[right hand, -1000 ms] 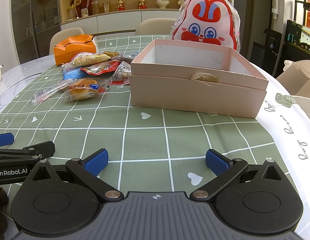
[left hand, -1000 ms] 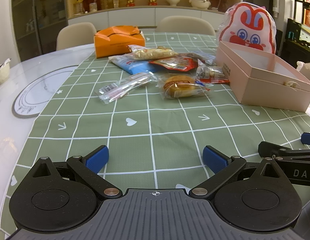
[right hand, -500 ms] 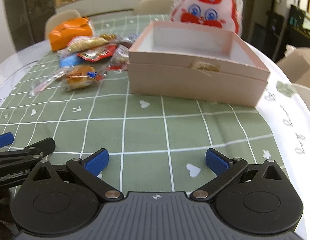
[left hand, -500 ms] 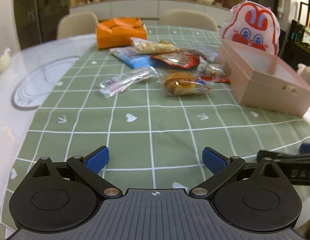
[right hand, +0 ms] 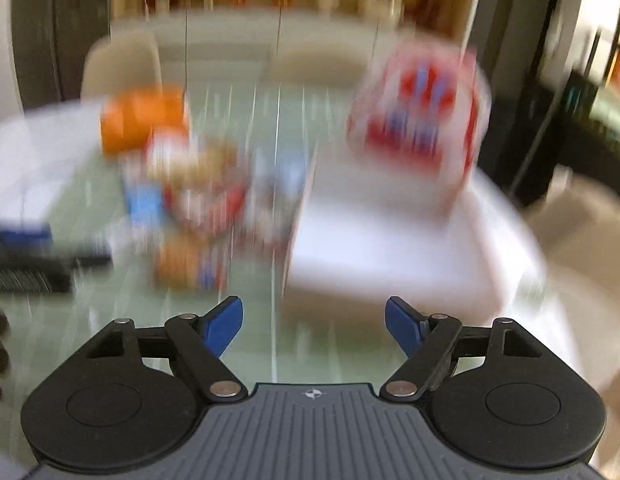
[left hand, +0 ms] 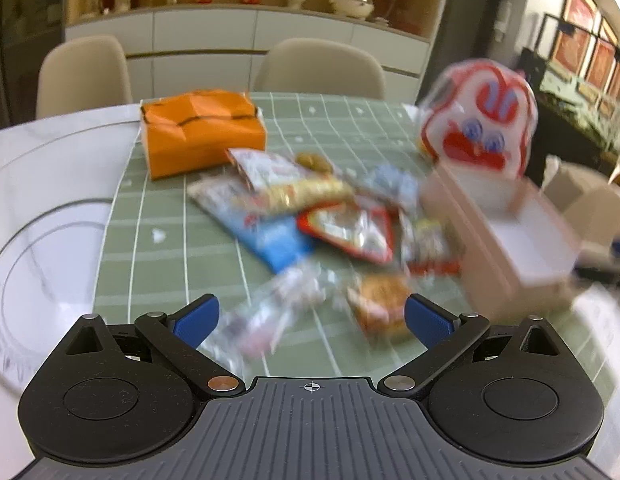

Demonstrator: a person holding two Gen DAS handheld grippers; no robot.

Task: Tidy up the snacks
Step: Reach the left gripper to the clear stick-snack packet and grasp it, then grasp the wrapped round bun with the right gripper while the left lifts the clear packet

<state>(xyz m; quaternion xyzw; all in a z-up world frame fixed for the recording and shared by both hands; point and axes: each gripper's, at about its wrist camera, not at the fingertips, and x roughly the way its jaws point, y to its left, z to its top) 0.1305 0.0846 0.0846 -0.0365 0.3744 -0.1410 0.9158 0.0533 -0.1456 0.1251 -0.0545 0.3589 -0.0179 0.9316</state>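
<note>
While both views smear with motion blur, the left tongs (left hand: 311, 318) hang over the green checked cloth (left hand: 158, 264) on the counter (left hand: 50, 160), jaws spread wide, nothing pinched. Snacks (left hand: 310, 216) lie heaped at about 12 o'clock from those tongs: a blue packet (left hand: 278, 244), a red packet (left hand: 349, 228) touching it, a clear wrapper (left hand: 270, 312) and a wrapped bun (left hand: 383, 304) nearest the blue pads, which seem to hang above them rather than touch them.

An orange bag (left hand: 202, 132) sits at 11 o'clock, behind the heap. A pink box (left hand: 505, 236), lid off, stands at 2 o'clock just beside the snacks; a rabbit-face bag (left hand: 479, 120) rises right behind it. Two pale chairs (left hand: 317, 68) stand past the counter's far edge.

Right tongs (right hand: 313, 326): jaws have just been closing, yet a clear gap stays between the pads and nothing lies between them. From this side the box (right hand: 389, 248) is at 1 o'clock, the snack heap (right hand: 198, 200) at 11 o'clock, too blurred to sort packet from packet. At 9 o'clock a dark shape with a blue tip (right hand: 22, 236) shows — the other tongs, by the look of it.
</note>
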